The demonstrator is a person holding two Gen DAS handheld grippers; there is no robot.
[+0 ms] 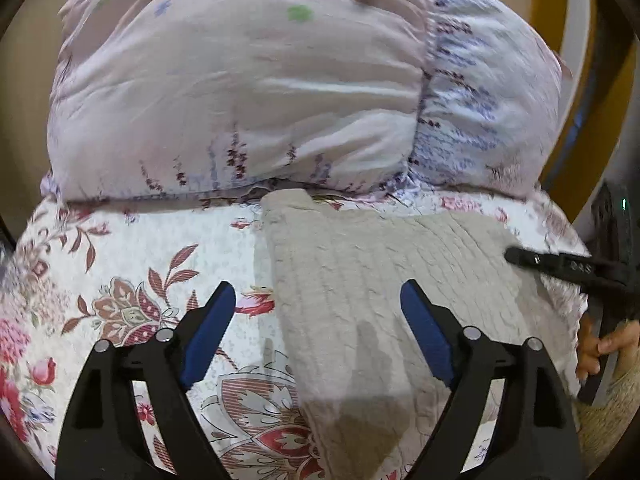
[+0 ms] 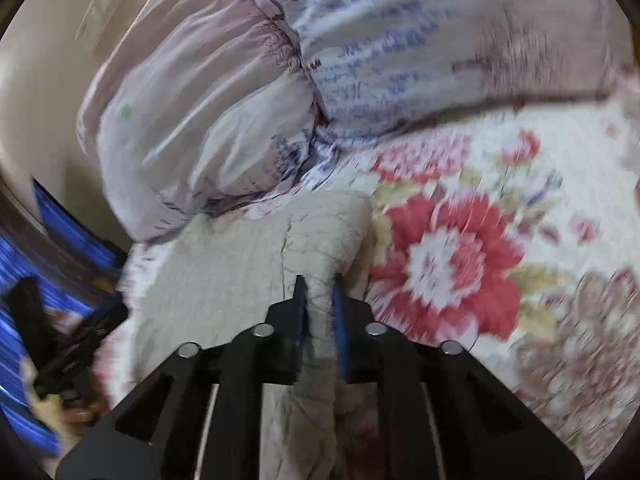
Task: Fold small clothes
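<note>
A beige ribbed knit garment (image 1: 360, 280) lies on a floral bedspread (image 1: 120, 264). My left gripper (image 1: 318, 304) is open just above it, its blue pads apart, one over the bedspread and one over the knit. My right gripper (image 2: 319, 292) is shut on a raised fold of the same beige garment (image 2: 240, 264), which runs between its fingers. In the left wrist view the right gripper (image 1: 560, 266) reaches in from the right edge onto the garment. The left gripper shows at the far left of the right wrist view (image 2: 60, 344), blurred.
A large pale lilac pillow (image 1: 240, 88) with purple flower print lies just behind the garment, touching its far edge; it also shows in the right wrist view (image 2: 224, 112). The bedspread (image 2: 460, 264) extends to the right with big red flowers. A wall stands beyond the pillow.
</note>
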